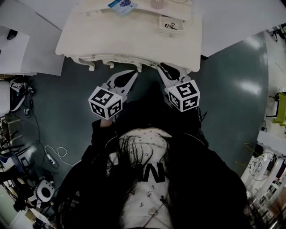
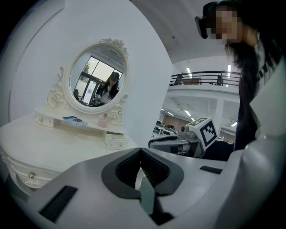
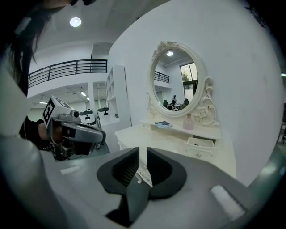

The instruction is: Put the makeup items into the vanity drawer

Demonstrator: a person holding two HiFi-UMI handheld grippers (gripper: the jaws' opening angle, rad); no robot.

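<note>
Left gripper [image 1: 133,73]: jaws closed, empty | right gripper [image 1: 161,68]: jaws a slit apart, empty | both at vanity [image 1: 111,40] front edge, seemingly poised to reach | blue packet [image 1: 121,5], pink bottle [image 1: 157,3] at back edge, near open small drawer [image 1: 171,24]

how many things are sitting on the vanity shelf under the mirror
2: a blue packet left of a pink bottle. Others may be hidden in the open small drawer.

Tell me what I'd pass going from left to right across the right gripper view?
First the left hand-held gripper, then the blue packet, then the pink bottle, then the open little drawer.
</note>
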